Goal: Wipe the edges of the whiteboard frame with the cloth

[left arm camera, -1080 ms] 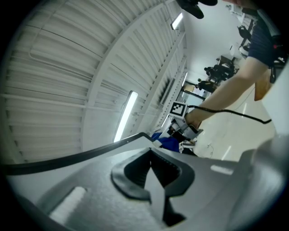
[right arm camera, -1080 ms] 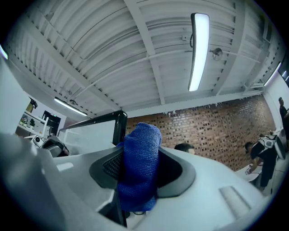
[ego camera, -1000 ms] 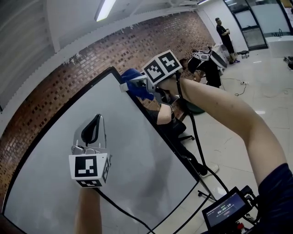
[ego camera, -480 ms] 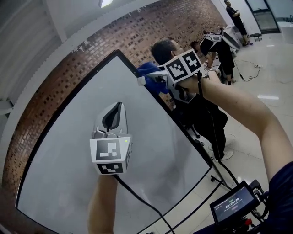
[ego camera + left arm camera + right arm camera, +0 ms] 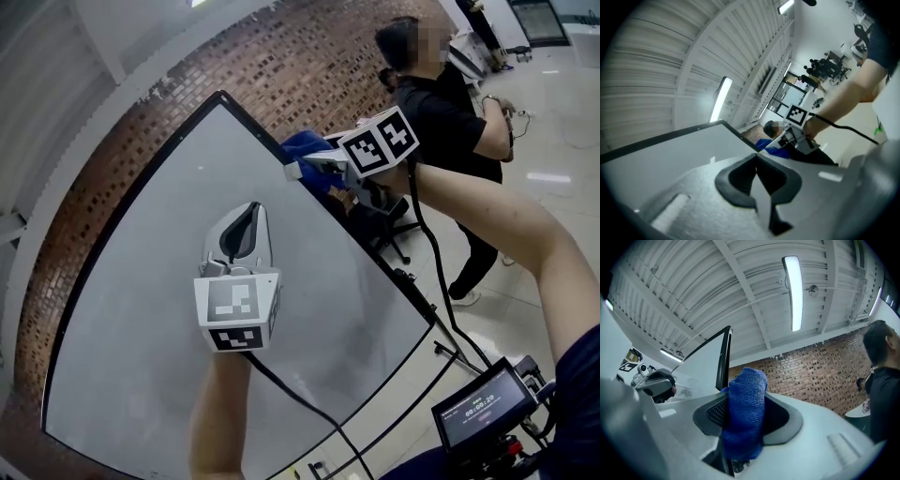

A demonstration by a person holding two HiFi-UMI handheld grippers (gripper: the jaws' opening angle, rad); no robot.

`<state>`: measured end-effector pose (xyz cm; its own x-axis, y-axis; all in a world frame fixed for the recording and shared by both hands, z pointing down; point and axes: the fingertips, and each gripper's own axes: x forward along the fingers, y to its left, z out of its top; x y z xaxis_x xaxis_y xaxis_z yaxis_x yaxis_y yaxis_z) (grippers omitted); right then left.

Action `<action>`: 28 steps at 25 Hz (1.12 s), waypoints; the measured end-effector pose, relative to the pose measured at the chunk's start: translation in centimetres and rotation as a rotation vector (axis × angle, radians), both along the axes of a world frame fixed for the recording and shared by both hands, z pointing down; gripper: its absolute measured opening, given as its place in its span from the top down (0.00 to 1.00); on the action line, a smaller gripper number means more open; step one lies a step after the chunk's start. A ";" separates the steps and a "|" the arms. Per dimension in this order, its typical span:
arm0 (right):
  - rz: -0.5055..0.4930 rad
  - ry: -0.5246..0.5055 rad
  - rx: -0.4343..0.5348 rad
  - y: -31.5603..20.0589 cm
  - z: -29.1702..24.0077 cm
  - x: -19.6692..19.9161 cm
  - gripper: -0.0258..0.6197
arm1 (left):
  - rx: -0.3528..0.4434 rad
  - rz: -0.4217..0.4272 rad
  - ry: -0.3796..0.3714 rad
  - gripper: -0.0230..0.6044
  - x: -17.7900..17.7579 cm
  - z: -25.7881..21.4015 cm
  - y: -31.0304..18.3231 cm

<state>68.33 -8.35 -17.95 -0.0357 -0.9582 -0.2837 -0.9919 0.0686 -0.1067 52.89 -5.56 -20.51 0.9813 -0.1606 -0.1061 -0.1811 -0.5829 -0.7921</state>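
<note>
Cloth [image 5: 745, 413] is on the move. Against a moment back, your right gripper [image 5: 309, 167] has come down off the top corner, and the blue wad now sits part-way down the right-hand edge of the whiteboard frame [image 5: 723, 357], just above the middle of the head view. Its fingers stand fairly wide, clamped on the bunched cloth, which bulges out past the tips. The right gripper view shows the black frame bar just left of the cloth. I can't tell whether the cloth is actually pressing on the bar.

Your left gripper [image 5: 251, 211] has sunk too. It hangs in front of the white board face [image 5: 141, 300], fingers pressed together with nothing between them, so it adds nothing to the wipe.

My read: the top corner looks covered, and you're early in the run down the right edge. The long lower stretch and the other sides are not yet done.

Now watch the surroundings. A person in a black shirt [image 5: 445, 112] has appeared at the upper right, close behind the board on the very side you're working. A dark piece of furniture behind the board sits right below the cloth. Your right gripper's cable [image 5: 422, 253] hangs alongside the edge toward the monitor [image 5: 483, 405] at lower right, and could snag as you go lower. A brick wall [image 5: 309, 66] runs behind the board.
</note>
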 end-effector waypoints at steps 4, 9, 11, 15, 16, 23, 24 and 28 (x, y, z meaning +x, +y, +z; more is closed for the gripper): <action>0.015 0.000 -0.005 -0.1 0.0 -0.1 0.69 | -0.006 0.009 -0.014 0.96 0.2 -0.2 -0.2; 0.083 0.045 -0.001 1.3 0.7 0.0 0.69 | 0.013 0.040 -0.003 0.96 0.1 0.8 0.9; 0.107 0.038 0.008 2.1 0.8 0.3 0.69 | 0.011 0.052 -0.007 0.96 0.1 1.0 1.6; 0.075 -0.016 0.021 2.6 1.0 0.0 0.69 | -0.016 0.053 -0.023 0.96 -0.3 1.3 2.0; 0.076 -0.026 0.025 2.8 0.9 0.0 0.69 | -0.021 0.066 -0.023 0.96 -0.2 1.3 2.2; 0.143 -0.034 -0.029 3.6 1.6 -0.1 0.69 | -0.048 0.145 -0.045 0.96 0.3 1.6 3.6; 0.149 -0.035 -0.042 3.5 1.8 0.0 0.69 | -0.057 0.150 -0.055 0.96 0.4 1.8 3.6; 0.130 -0.072 -0.057 3.2 2.7 -0.1 0.69 | -0.078 0.165 -0.051 0.96 0.4 2.2 3.1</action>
<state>68.21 -5.11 -15.22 0.1079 -0.9682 -0.2257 -0.9817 -0.0680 -0.1777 53.26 -2.43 -18.32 0.9988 -0.0025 -0.0491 -0.0385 -0.6614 -0.7490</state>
